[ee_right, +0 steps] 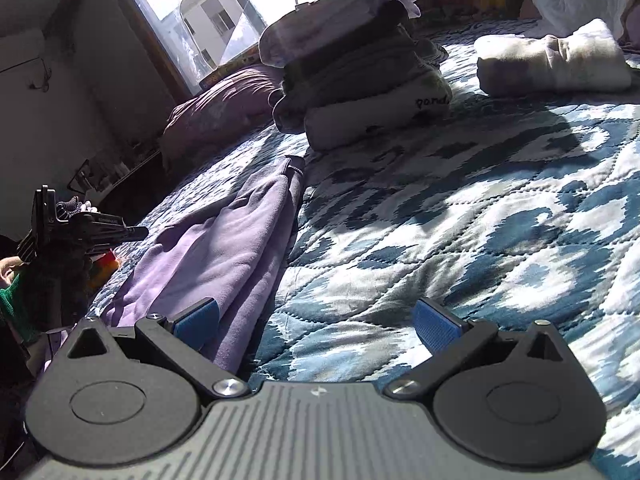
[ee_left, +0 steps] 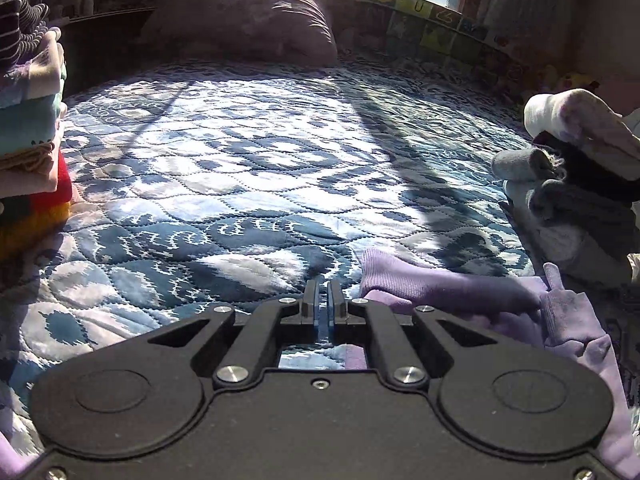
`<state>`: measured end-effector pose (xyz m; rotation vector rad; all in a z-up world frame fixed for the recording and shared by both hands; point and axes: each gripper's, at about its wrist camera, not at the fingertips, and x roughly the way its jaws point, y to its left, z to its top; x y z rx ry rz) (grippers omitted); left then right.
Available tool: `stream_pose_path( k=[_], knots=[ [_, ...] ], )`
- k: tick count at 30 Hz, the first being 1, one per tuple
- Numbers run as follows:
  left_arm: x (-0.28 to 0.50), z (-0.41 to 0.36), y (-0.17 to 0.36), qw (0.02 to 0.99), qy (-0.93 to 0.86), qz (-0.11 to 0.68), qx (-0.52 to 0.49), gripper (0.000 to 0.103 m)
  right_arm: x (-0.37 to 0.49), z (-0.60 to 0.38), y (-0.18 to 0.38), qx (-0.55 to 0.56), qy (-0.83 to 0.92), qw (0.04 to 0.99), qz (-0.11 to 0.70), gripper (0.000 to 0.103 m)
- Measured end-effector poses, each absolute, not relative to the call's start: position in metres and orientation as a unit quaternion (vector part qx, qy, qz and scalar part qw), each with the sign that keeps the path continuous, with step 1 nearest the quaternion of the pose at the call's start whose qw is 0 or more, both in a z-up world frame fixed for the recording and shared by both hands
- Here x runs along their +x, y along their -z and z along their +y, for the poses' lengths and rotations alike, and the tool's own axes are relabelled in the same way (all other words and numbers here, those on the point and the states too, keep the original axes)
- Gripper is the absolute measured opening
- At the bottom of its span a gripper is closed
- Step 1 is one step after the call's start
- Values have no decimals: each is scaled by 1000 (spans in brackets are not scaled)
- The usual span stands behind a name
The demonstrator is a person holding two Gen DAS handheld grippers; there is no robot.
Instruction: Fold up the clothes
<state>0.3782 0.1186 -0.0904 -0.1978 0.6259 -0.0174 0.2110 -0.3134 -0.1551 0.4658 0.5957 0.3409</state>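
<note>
Left gripper (ee_left: 323,300) pads pressed together on nothing, low centre over the quilt (ee_left: 248,168); purple garment (ee_left: 460,292) lies just right of it. Right gripper (ee_right: 316,324) spread wide, its left pad possibly touching that garment (ee_right: 224,256). Folded stack (ee_right: 356,80) upper centre.

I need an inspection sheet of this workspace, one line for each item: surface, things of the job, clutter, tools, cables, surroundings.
Surface: quilted blue and white bedspread, partly sunlit.
Job's things: purple garment lying rumpled and unfolded on the bed; folded stack behind it; colourful folded stack at the left edge; a separate folded pale piece.
Clutter: nothing seen.
Tools: left tool shut, empty, beside the garment; right tool open, one finger touching or overlapping the garment's edge.
Cables: a coiled black cord on the left tool.
Surroundings: purple pillow, bright window, patterned border along the wall.
</note>
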Motion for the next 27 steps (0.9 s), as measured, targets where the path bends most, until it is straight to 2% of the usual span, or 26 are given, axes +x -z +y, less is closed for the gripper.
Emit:
stream_pose_path(
  k=[3,6,8,10,13,15,17,19,21,22,23,27],
  knots=[
    [391,102,85,944,75,308,-94,3,211,-313,155,226,-166,915,289,103],
    [423,88,108,921,54,381,-67,3,212,-313,156,226,-165,916,289,103],
    [441,96,123,904,25,416,-92,5,212,-313,156,227,-166,915,288,103],
    [441,103,123,896,11,423,-136,5,213,-314,156,230,-167,914,288,103],
    [421,100,113,903,8,407,-134,5,213,-316,156,237,-170,912,288,103],
    [394,99,103,912,16,386,-139,18,213,-318,156,243,-171,910,288,103],
    [360,98,94,923,18,358,-139,64,213,-321,155,254,-172,908,286,103],
    [323,103,88,928,16,337,-157,69,212,-324,155,266,-174,905,284,102],
    [288,113,84,928,14,321,-189,80,211,-327,155,279,-175,902,280,102],
    [270,120,83,927,6,313,-208,91,211,-329,155,284,-173,901,279,100],
    [259,122,83,927,-3,307,-214,97,210,-330,155,289,-172,900,278,98],
    [201,147,88,932,-39,279,-229,102,207,-337,155,311,-159,896,273,84]
  ],
)
